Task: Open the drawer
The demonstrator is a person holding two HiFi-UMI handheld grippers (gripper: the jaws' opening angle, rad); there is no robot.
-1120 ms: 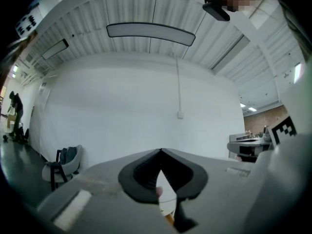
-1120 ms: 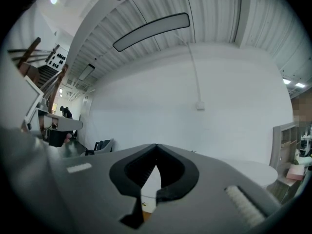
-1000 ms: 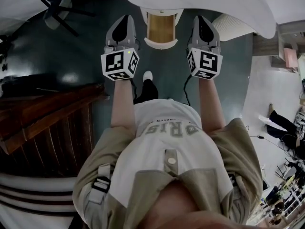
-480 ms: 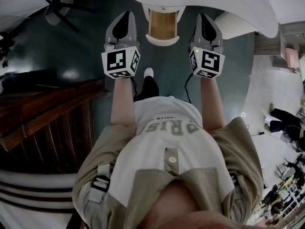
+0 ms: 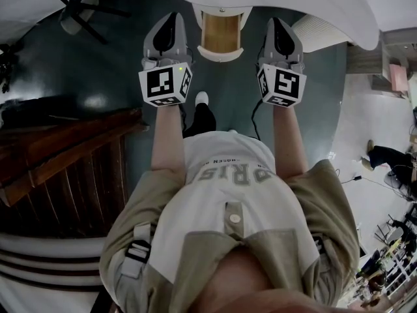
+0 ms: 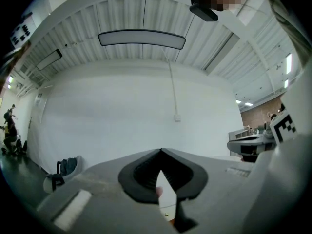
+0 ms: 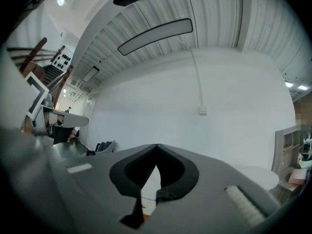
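A small white cabinet with a wood-coloured drawer front (image 5: 221,36) stands on the dark floor ahead of the person, seen from above in the head view. My left gripper (image 5: 168,19) is held level to the left of it and my right gripper (image 5: 279,26) to the right; both stop short of the cabinet. Each pair of jaws is shut with nothing between them. In the left gripper view the left gripper (image 6: 160,152) faces a white wall. A sliver of the white cabinet shows below the meeting tips of the right gripper (image 7: 156,147) in the right gripper view.
Dark wooden stairs (image 5: 58,168) fill the left side. A chair (image 5: 78,5) stands at the far left and a white slatted unit (image 5: 320,34) at the right of the cabinet. The white wall (image 6: 122,106) lies straight ahead. People stand at the far right (image 5: 384,158).
The left gripper has rolled a little about its own axis. The right gripper has kept still, and both stay shut.
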